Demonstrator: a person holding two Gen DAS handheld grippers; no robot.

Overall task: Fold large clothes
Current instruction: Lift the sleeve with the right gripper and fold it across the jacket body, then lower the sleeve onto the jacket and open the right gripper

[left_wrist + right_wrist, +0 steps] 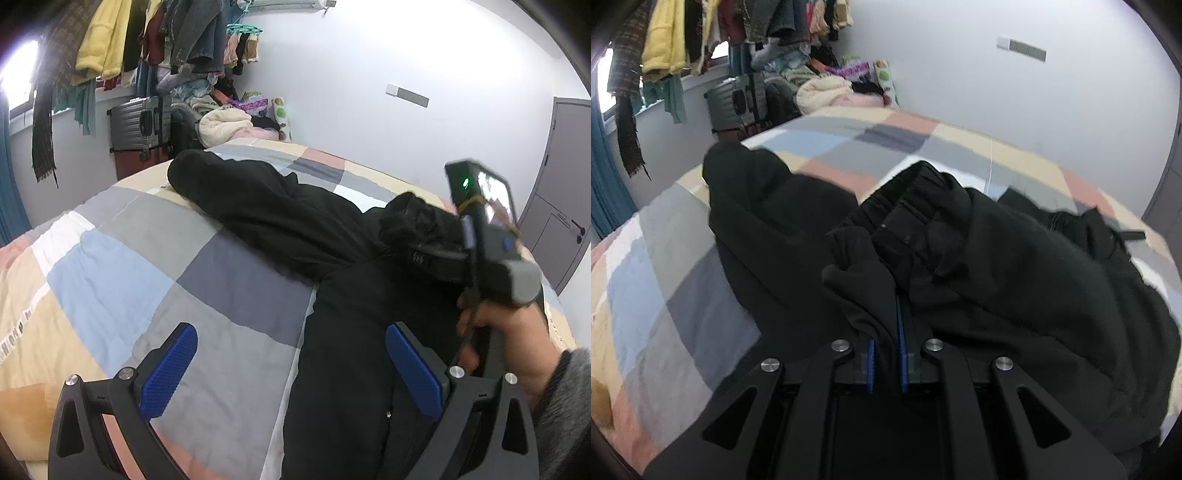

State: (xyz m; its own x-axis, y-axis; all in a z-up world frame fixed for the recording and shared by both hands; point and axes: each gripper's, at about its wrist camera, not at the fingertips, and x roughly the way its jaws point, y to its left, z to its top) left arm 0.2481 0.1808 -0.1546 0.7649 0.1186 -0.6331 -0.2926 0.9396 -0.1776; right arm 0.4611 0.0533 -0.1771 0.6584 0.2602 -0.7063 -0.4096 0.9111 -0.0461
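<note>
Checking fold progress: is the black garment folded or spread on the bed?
Partly folded: the black garment has one part doubled over itself, pinched by the right gripper.

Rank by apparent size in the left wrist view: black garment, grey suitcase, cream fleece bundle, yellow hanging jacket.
1. black garment, by far the largest.
2. grey suitcase.
3. yellow hanging jacket, close to the suitcase; fisheye edge stretch makes that pair unsure.
4. cream fleece bundle.

A patchwork-quilted bed [110, 266] fills the room; beyond it hanging clothes [110, 40], a grey suitcase [140, 123], pale wall [369, 74].
</note>
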